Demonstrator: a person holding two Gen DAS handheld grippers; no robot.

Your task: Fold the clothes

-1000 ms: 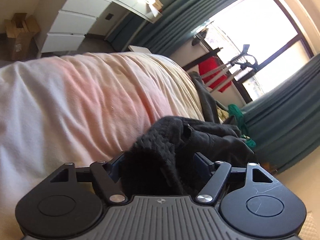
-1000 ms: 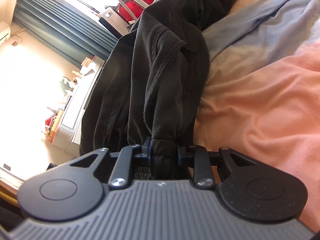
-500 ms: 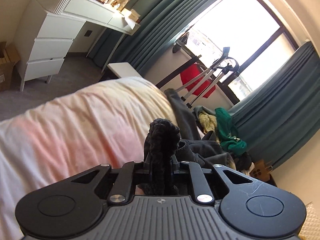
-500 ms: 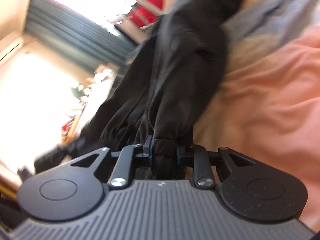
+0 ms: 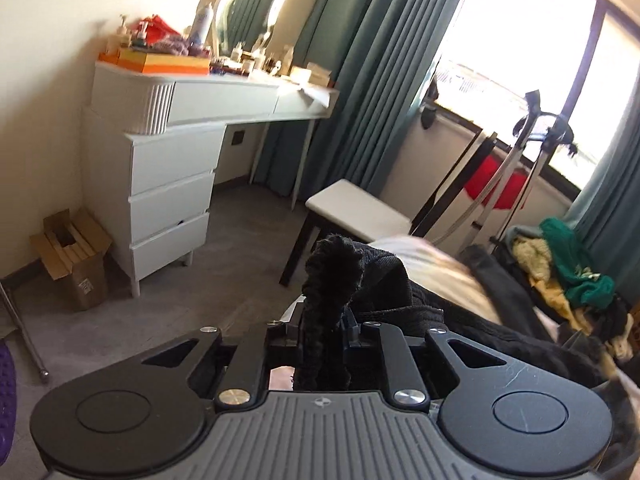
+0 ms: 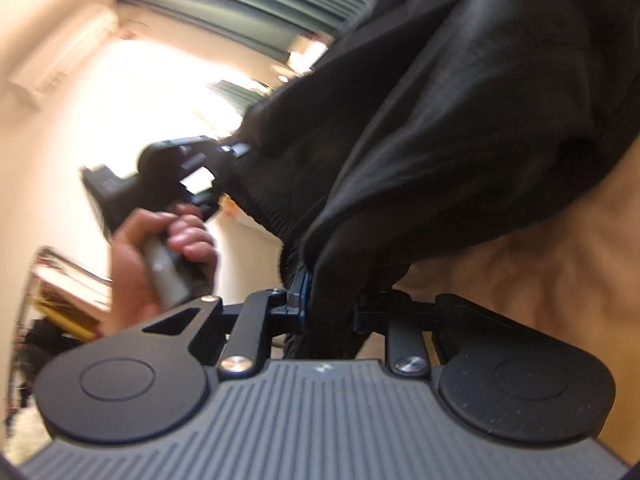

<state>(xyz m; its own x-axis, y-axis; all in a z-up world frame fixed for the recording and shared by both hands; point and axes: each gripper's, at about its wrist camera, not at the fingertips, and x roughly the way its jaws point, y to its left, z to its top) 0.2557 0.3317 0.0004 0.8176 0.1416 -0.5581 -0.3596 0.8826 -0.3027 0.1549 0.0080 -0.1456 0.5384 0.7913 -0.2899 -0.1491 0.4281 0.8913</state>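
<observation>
Jaws of the left gripper [image 5: 323,326] have just been closing and now pinch a fuzzy bunched edge of the black garment [image 5: 340,280], which sticks up between them. Right gripper [image 6: 332,308] jaws stand narrow, clamped on another bunched edge of the same garment [image 6: 460,120]; the cloth runs up and away to the upper right of that view. Garment hangs stretched between the two grippers, above the peach bedcover [image 6: 560,240], with its far part trailing over the bed's edge [image 5: 452,276]. In the right wrist view a hand [image 6: 160,248] grips the left gripper's handle, blurred. Beyond the bed: white dressing table [image 5: 192,108] with bottles and an orange box, cardboard box [image 5: 72,256] on the floor, teal curtains [image 5: 360,60], white stool [image 5: 360,212]. Writing: none legible on any object; labels too small or blurred.
</observation>
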